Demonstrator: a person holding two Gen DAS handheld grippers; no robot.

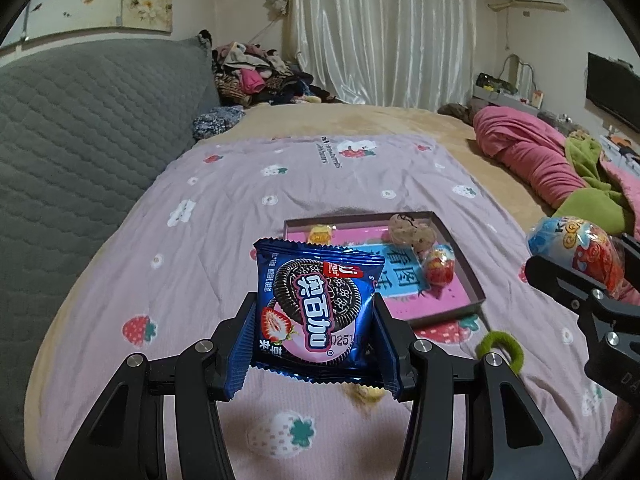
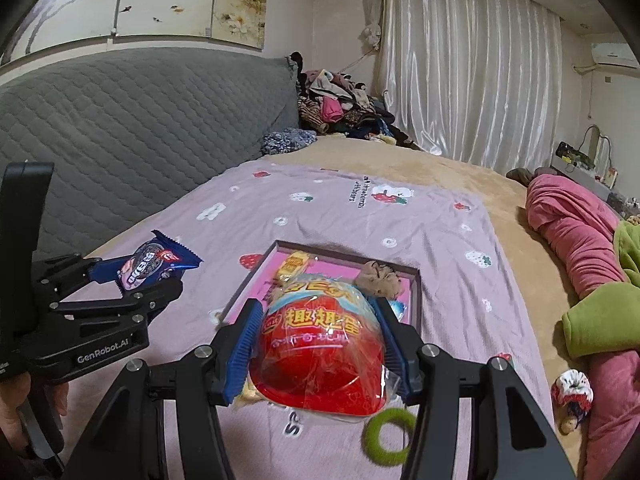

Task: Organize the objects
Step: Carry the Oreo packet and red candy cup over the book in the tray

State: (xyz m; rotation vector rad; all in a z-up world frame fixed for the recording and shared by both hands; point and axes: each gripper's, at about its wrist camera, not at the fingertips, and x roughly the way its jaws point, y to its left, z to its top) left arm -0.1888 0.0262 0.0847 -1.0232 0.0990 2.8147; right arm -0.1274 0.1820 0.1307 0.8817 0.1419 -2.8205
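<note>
My left gripper is shut on a blue cookie packet, held upright above the lilac strawberry blanket; the packet also shows in the right wrist view. My right gripper is shut on a red and blue wrapped toy egg, seen from the left wrist at the right edge. Ahead lies a shallow pink-lined box holding a yellow candy, a brown plush toy and another wrapped egg. In the right wrist view the box lies just beyond the held egg.
A green hair ring lies on the blanket near the grippers, also seen from the left wrist. A small yellow item lies under the packet. Grey quilted headboard on the left; pink and green bedding on the right; a small doll.
</note>
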